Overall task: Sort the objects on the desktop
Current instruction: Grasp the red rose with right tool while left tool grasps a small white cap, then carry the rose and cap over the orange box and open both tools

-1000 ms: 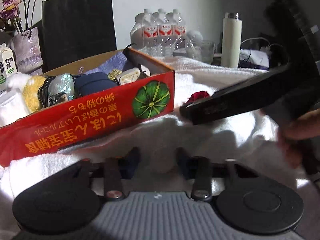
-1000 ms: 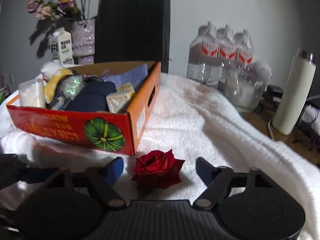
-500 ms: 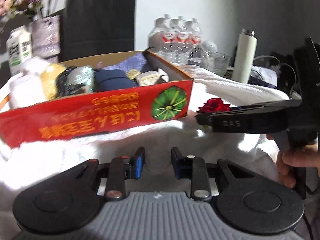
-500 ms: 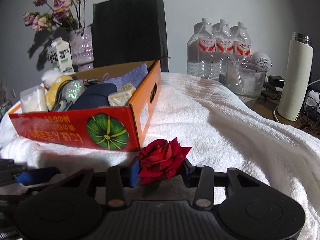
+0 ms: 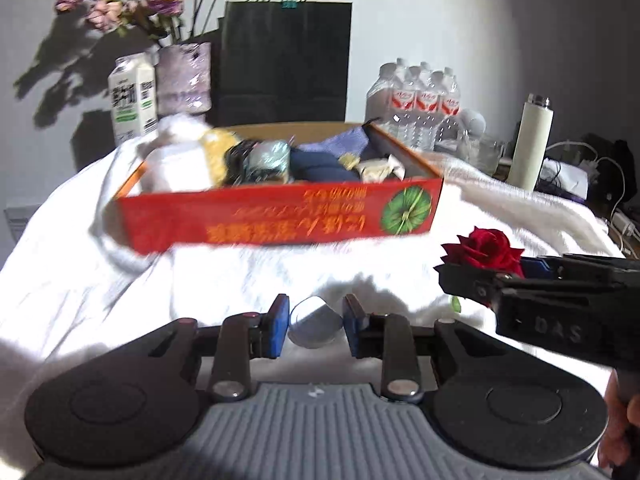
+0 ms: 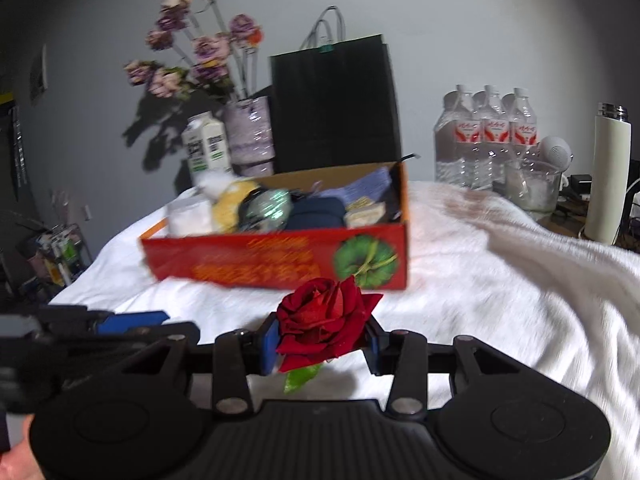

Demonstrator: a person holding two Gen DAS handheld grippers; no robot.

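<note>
A white towel [image 6: 500, 280] covers the surface. Toward its far edge sits the red cardboard box [image 6: 280, 260], packed with assorted items. Nearer the front edge, the right gripper [image 6: 322, 340] is clamped on a red rose [image 6: 324, 320], lifted clear of the towel. Beside it, the left gripper [image 5: 316, 322] grasps a small round silvery object [image 5: 314, 326] between its blue pads, just above the towel.
</note>
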